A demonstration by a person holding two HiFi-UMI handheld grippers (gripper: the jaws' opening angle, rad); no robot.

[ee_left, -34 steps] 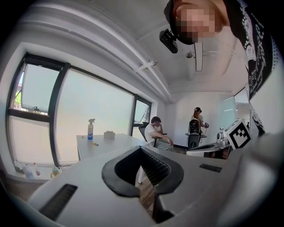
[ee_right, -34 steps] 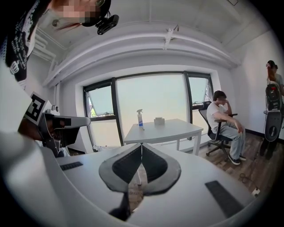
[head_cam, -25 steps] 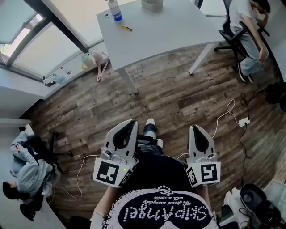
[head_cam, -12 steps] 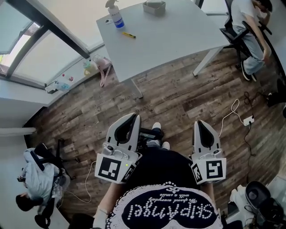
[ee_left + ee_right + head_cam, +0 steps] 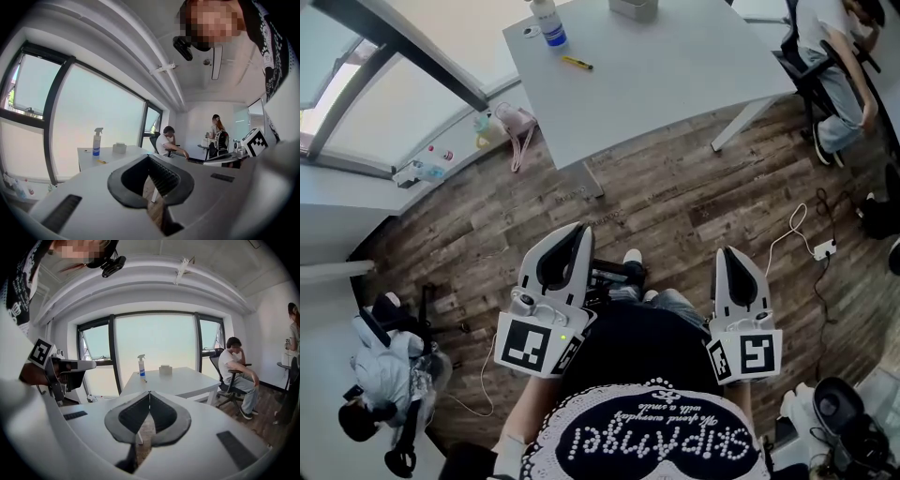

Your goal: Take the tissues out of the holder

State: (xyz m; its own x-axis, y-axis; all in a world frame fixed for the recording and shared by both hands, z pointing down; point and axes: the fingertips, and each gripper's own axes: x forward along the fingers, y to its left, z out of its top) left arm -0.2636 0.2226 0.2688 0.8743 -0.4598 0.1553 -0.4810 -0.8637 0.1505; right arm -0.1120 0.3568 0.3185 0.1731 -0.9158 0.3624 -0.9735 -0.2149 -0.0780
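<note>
The left gripper [image 5: 577,232] and right gripper [image 5: 732,255], both white plastic, hang by the person's lap with jaws pressed together on nothing. The pale box-shaped tissue holder [image 5: 164,370] sits on the white rectangular table [image 5: 675,84], well apart across the brown wood-plank floor [image 5: 675,202] (a blue-labelled spray bottle [image 5: 549,21] and a thin yellow stick [image 5: 577,64] lie near it).

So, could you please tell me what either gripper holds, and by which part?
Nothing is held: the left gripper and right gripper are both shut and empty.
</note>
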